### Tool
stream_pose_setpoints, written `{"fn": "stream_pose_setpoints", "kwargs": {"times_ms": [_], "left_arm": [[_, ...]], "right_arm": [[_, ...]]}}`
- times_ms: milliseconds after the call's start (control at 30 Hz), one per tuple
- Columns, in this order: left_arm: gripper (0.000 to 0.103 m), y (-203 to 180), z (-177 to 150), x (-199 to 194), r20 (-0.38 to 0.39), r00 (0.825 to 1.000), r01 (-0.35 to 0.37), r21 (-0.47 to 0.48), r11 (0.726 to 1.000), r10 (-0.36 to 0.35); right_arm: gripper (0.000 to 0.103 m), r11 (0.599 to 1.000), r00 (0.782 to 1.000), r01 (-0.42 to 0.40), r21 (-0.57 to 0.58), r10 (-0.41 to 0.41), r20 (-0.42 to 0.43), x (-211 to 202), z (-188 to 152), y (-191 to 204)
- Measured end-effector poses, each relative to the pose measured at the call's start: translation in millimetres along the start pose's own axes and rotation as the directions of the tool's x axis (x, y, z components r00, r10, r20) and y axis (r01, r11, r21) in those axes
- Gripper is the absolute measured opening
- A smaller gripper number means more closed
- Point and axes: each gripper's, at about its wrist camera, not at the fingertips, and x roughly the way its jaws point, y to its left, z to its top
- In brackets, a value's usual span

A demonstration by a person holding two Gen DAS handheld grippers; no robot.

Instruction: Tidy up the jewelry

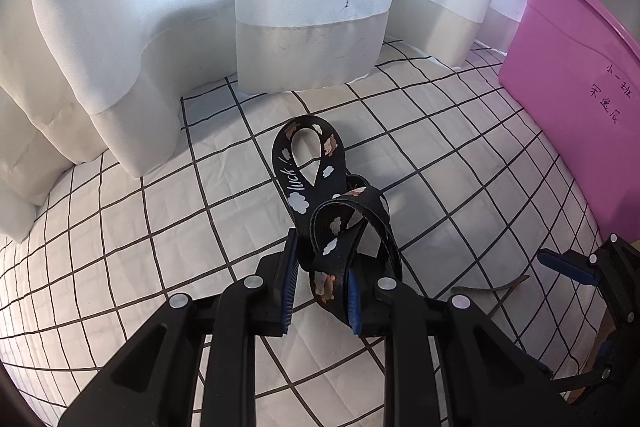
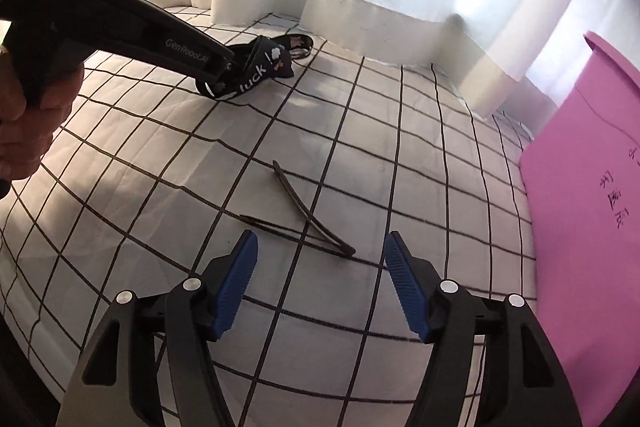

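A black strap [image 1: 320,187] printed with white clouds, small animals and the word "luck!" lies looped on the white checked cloth [image 1: 160,227]. My left gripper [image 1: 322,279] has its jaws around the strap's near end with a gap on the left side, so the grip is unclear. It also shows in the right wrist view [image 2: 224,75] beside the strap [image 2: 264,65]. A thin dark bent hair clip [image 2: 308,223] lies on the cloth just ahead of my right gripper [image 2: 320,259], which is open and empty. The clip [image 1: 492,287] also shows in the left wrist view.
A pink plastic bin [image 1: 580,99] with handwritten characters stands at the right, also seen in the right wrist view [image 2: 584,195]. White curtains [image 1: 312,7] hang along the back edge of the cloth. The right gripper [image 1: 576,267] sits at the left view's right edge.
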Motion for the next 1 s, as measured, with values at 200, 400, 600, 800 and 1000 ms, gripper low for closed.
{"fn": "stream_pose_setpoints", "kwargs": {"times_ms": [200, 400, 600, 800, 1000], "left_arm": [[0.02, 0.5, -1.7, 0.1, -0.008, 1.0, -0.002, -0.01, 1.0, 0.002], [0.02, 0.5, -0.7, 1.4, -0.015, 1.0, -0.007, -0.02, 1.0, 0.006], [0.02, 3.5, 0.3, 4.0, -0.023, 1.0, -0.01, -0.033, 0.999, 0.009], [0.021, 4.0, 0.4, 5.9, -0.028, 0.999, -0.018, -0.027, 0.999, 0.017], [0.021, 3.8, 0.3, 7.1, -0.033, 0.999, -0.019, -0.021, 1.0, 0.019]], "right_arm": [[0.09, 0.997, 0.997, -0.078, 0.0, 0.078, -0.014, 15.0, 7.1, -16.9], [0.094, 0.976, 0.984, -0.173, 0.135, 0.177, -0.018, 28.3, 1.6, -32.7], [0.094, 0.975, 0.979, -0.202, 0.098, 0.2, 0.023, 29.0, 2.1, -31.2], [0.094, 0.968, 0.968, -0.249, 0.019, 0.25, -0.014, 35.1, 15.3, -27.1], [0.092, 0.958, 0.958, -0.283, -0.054, 0.285, 0.027, 32.5, 13.3, -21.9]]}}
